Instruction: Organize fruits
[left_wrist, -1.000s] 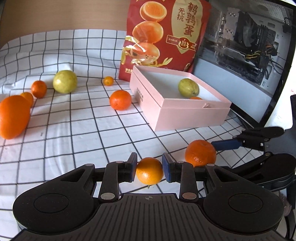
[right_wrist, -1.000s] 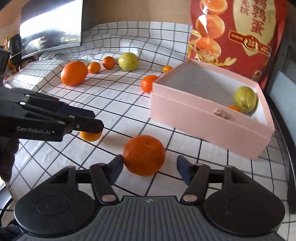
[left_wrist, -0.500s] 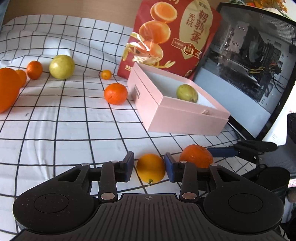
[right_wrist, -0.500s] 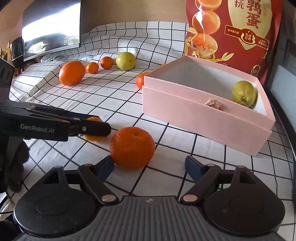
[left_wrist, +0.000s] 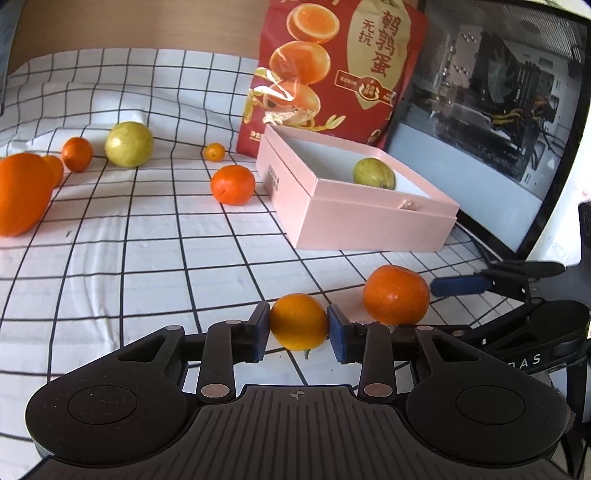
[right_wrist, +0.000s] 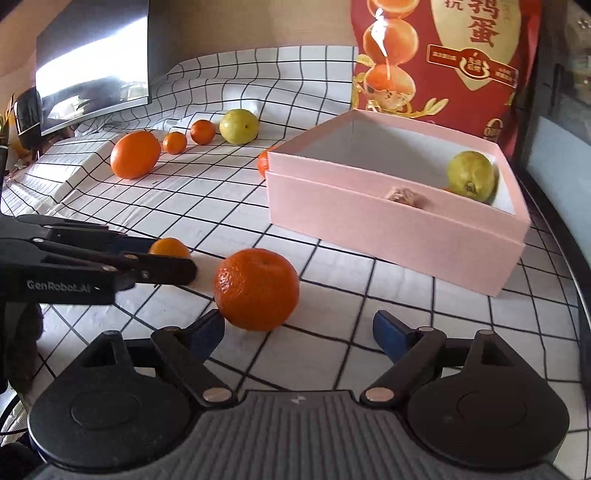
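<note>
A small yellow-orange citrus (left_wrist: 298, 321) sits between the blue pads of my left gripper (left_wrist: 297, 325); the jaws are closing and both pads touch its sides. From the right wrist view the same fruit (right_wrist: 168, 248) peeks out behind the left gripper's black fingers (right_wrist: 173, 271). A larger tangerine (right_wrist: 256, 288) rests on the checked cloth between the wide-open fingers of my right gripper (right_wrist: 298, 328), close to the left pad and far from the right one. The pink box (right_wrist: 388, 236) behind holds a green fruit (right_wrist: 471, 175).
A red snack bag (left_wrist: 332, 70) stands behind the box, with a monitor (left_wrist: 480, 129) to its right. On the far left lie a big orange (left_wrist: 22, 195), a green fruit (left_wrist: 128, 144) and small tangerines. One tangerine (left_wrist: 232, 184) lies by the box's left corner.
The right jaws have spread wider and the tangerine now lies nearer the left pad. The left pads eased off the small citrus half a second ago and now touch it again.
</note>
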